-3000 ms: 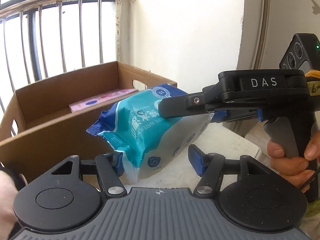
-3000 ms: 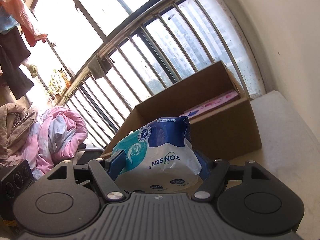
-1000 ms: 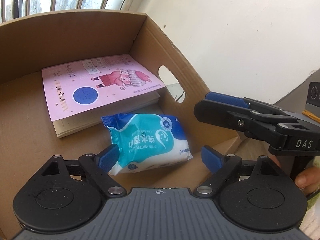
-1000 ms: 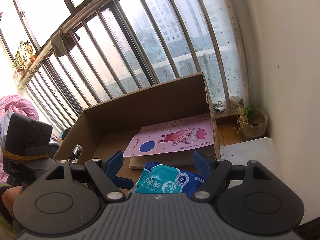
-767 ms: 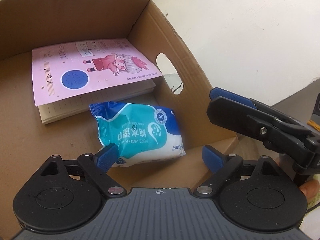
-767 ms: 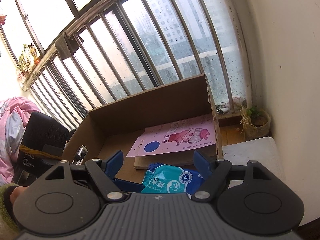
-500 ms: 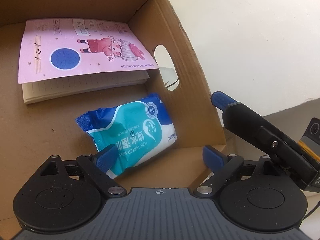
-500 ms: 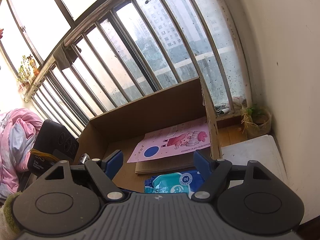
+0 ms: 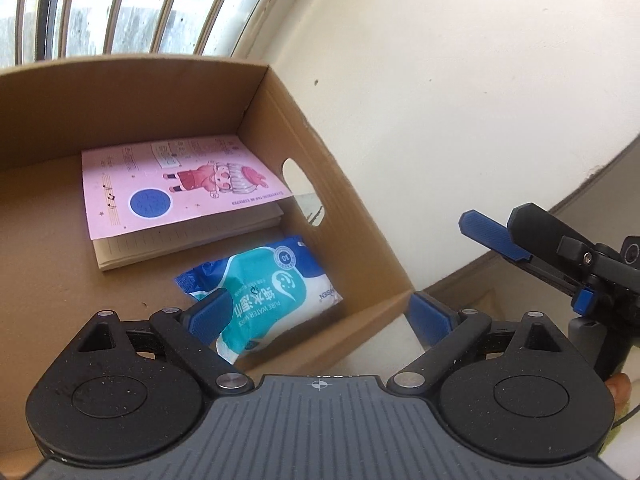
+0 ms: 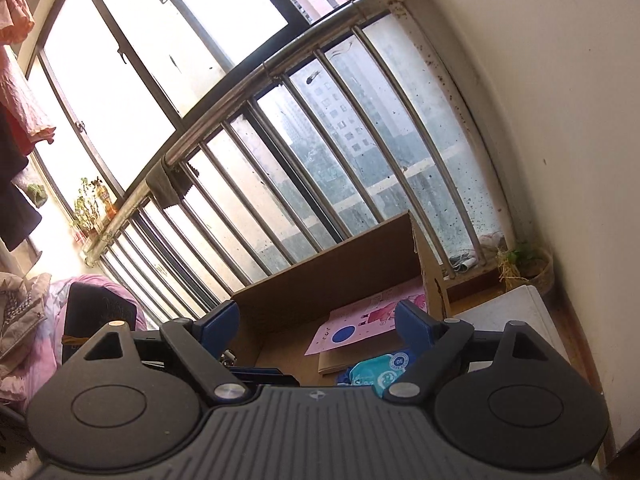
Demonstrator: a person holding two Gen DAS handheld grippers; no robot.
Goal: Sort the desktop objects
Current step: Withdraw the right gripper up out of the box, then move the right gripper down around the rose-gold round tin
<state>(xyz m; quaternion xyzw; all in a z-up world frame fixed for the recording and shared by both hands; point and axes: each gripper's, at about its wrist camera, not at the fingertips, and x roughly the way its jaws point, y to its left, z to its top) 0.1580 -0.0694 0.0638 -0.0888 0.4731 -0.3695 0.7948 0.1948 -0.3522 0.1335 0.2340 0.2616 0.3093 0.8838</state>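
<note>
A blue and teal wet-wipes pack (image 9: 272,296) lies on the floor of the brown cardboard box (image 9: 352,216), in its near right corner. A pink notebook (image 9: 176,196) lies behind it in the box. My left gripper (image 9: 320,314) is open and empty, above the box's near wall. My right gripper (image 9: 496,236) shows at the right, outside the box, with its blue pad raised. In the right wrist view my right gripper (image 10: 316,326) is open and empty, above the box (image 10: 332,276), with the wipes pack (image 10: 376,372) and notebook (image 10: 372,320) below it.
A cream wall (image 9: 460,100) stands right of the box. Window bars and a steel railing (image 10: 280,68) run behind it. A white surface (image 10: 508,316) lies beside the box. Pink bedding (image 10: 24,344) is at the far left.
The wipes pack was held by my right gripper three seconds ago and now lies in the box. Both grippers have pulled back and up from the box; the right one moved away to the right.
</note>
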